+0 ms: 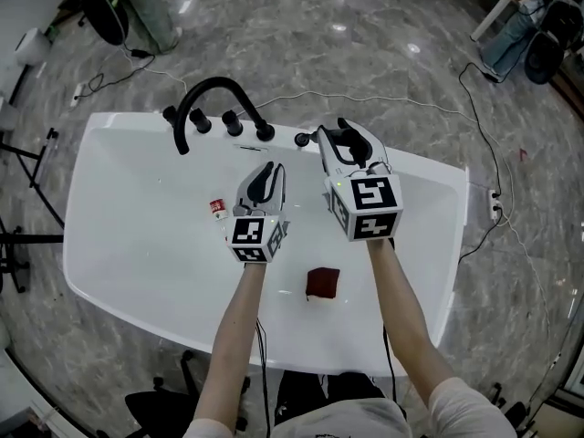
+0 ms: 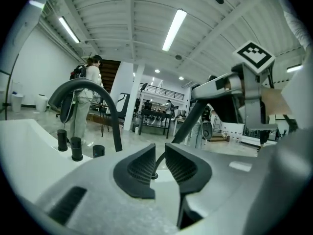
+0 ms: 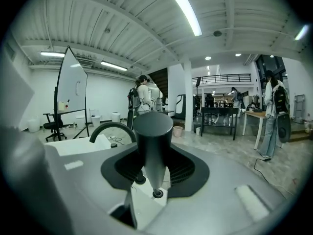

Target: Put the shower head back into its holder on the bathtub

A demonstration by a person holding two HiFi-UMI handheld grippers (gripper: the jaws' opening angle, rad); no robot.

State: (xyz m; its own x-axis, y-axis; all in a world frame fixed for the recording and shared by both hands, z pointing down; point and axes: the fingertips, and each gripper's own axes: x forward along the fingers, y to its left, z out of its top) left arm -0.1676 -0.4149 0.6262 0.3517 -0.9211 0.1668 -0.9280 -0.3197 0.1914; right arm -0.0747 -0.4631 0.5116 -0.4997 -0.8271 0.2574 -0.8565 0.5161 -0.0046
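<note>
Knobs [image 1: 233, 123] number three, spout [image 1: 208, 88] one, shower head [image 3: 153, 131] one.

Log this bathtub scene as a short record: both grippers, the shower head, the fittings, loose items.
Right gripper: shut on the black shower head, upright, tapered end down.
Left gripper: jaws narrowly apart, gripping nothing.
Bathtub: white, seen from above.
Faucet: black arch on the far rim, black knobs beside it.
Loose items: small red-and-white item and dark red block on the tub's white surface.
</note>
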